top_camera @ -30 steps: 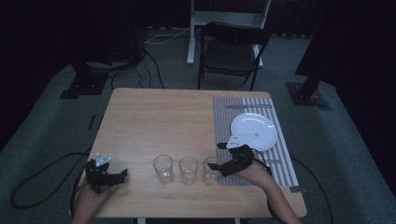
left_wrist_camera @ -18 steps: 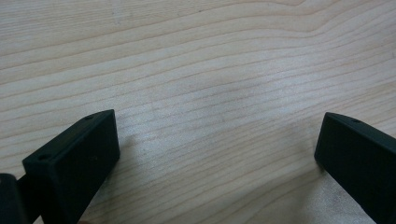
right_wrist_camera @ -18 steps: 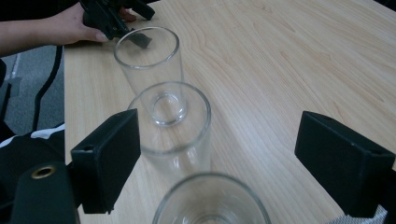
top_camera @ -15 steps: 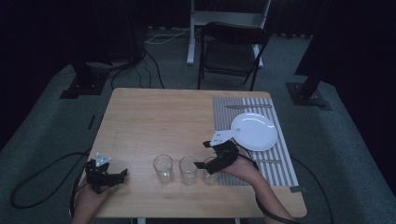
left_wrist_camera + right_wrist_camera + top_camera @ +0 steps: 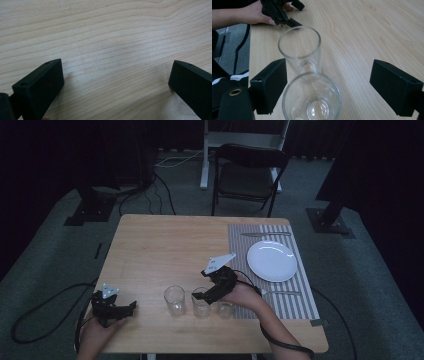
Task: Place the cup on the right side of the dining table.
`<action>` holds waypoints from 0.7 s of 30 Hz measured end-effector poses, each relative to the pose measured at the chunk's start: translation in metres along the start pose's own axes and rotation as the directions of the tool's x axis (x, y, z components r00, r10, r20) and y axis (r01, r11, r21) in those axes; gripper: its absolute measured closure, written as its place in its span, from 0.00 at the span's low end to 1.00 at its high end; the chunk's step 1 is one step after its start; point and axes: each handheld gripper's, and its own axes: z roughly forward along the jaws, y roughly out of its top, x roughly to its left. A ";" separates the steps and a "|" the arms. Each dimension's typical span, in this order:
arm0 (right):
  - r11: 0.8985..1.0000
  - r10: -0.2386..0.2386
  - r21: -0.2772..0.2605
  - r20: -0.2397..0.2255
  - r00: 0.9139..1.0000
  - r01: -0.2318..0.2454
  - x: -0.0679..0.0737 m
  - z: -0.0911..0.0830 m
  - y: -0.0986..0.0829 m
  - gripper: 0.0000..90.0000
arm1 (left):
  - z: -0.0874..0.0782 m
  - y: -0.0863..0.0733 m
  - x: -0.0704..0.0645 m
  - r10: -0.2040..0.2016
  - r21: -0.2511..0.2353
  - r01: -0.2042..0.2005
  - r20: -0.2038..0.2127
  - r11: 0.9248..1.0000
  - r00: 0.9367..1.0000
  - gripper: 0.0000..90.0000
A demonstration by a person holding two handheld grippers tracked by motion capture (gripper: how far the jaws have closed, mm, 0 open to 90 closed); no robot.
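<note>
Three clear glasses stand in a row near the table's front edge: a left glass [image 5: 174, 300], a middle glass [image 5: 201, 303] and a right glass [image 5: 225, 309] partly under the person's right hand. My right gripper [image 5: 202, 295] is open, its jaws on either side of the middle glass [image 5: 312, 100] without touching it. The left glass [image 5: 299, 50] stands just beyond. At the front left corner my left gripper [image 5: 129, 308] rests open over bare wood [image 5: 117, 37], nothing between its jaws. That left gripper [image 5: 279, 11] also appears far off in the right gripper view.
A striped placemat [image 5: 305, 292] lies on the table's right side with a white plate [image 5: 272, 261], a knife [image 5: 265, 234] at its far end and a fork [image 5: 282, 292] near the hand. A folding chair [image 5: 247, 175] stands beyond the table. Cables trail on the floor.
My right gripper has moved left from the placemat's edge, past the right glass, to straddle the middle glass. The left gripper has stayed put.
</note>
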 end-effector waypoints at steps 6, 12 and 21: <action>1.000 -0.014 0.017 -0.024 1.000 0.014 0.004 0.011 0.011 0.16 | 0.000 0.000 0.000 0.000 0.001 0.000 0.000 1.000 1.000 0.00; 0.998 -0.035 0.047 -0.048 0.998 0.038 0.009 0.025 0.021 0.16 | 0.000 0.000 0.000 0.000 0.002 0.000 0.001 1.000 1.000 0.00; 0.988 -0.080 0.128 -0.074 0.994 0.089 0.020 0.050 0.034 0.16 | 0.000 0.000 0.000 0.000 0.001 0.000 0.001 1.000 1.000 0.00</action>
